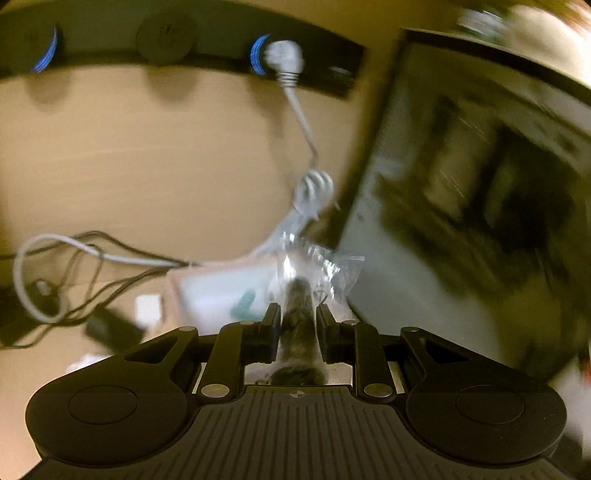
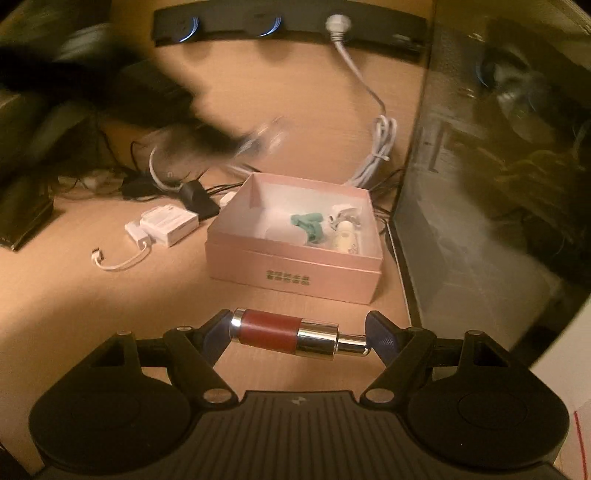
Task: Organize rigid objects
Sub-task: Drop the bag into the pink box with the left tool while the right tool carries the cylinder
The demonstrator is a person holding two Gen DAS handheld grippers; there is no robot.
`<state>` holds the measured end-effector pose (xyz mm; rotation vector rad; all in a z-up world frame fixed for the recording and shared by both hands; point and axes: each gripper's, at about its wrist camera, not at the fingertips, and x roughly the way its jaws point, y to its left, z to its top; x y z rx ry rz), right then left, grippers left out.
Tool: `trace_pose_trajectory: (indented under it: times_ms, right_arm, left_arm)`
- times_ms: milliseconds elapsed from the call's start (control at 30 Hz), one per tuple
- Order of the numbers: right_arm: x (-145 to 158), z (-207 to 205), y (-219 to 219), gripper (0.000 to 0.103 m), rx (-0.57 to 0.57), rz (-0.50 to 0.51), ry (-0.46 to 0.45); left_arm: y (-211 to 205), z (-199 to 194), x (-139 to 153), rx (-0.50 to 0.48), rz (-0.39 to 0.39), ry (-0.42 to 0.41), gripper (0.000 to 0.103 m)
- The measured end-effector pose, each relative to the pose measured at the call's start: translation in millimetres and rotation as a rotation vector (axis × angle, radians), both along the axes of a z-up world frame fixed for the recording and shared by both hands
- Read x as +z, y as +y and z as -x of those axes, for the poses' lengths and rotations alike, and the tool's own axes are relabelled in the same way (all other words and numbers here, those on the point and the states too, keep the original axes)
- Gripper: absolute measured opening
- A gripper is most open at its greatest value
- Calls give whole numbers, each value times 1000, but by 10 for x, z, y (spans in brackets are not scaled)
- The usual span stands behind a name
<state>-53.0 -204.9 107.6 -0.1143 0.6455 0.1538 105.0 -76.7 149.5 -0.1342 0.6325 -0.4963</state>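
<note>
My right gripper (image 2: 299,332) is shut on a red and chrome cylinder (image 2: 291,333), held crosswise between its blue pads, just in front of an open pink box (image 2: 295,266). The box holds a green piece (image 2: 308,225) and small white items (image 2: 345,229). My left gripper (image 1: 297,325) is shut on a dark object in a clear plastic bag (image 1: 299,314), held in the air above the pink box (image 1: 221,288). In the right wrist view the left gripper (image 2: 110,107) is a dark blur above and left of the box.
A dark monitor (image 2: 498,166) stands right of the box. A black power strip (image 2: 288,26) with a white plug and coiled cable (image 2: 380,147) is at the back. White adapters (image 2: 166,225), a short white cable (image 2: 118,262) and black wires lie left of the box.
</note>
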Motion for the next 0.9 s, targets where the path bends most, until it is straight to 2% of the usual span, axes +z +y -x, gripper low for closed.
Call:
trace_pose_trajectory:
  times_ms: [67,133,200,300,533,633,767,900]
  right_arm:
    - [-2,8,-12,78,9,17,-12]
    - [-12,25,-21,78,14,38,-23]
    - [-42,34,-33,78,12,29,-8]
    - [-125,83,-80,78,11,15,32]
    - [-304,29,-31,78,43,18,100]
    - [-286,-82,42,78,68,15,101]
    - [5,-384,114,78,86,-25,29]
    - [512,-952,202,78,30,-44,-160]
  left_arm:
    - [-78,-179,-60,61,38,-12,24]
    - [-133,-251,-113,116,27,-33,24]
    - [-70,-225,-156,142,39,-17,24]
    - [177,-52,-308,158,91,62,24]
    - [824,646,-834,232,37,236,24]
    - [1038,897,-948,279,30,288,24]
    - [1337,1098,-994,347,48,316,24]
    - [1506,1195,-1031,399,10,334,24]
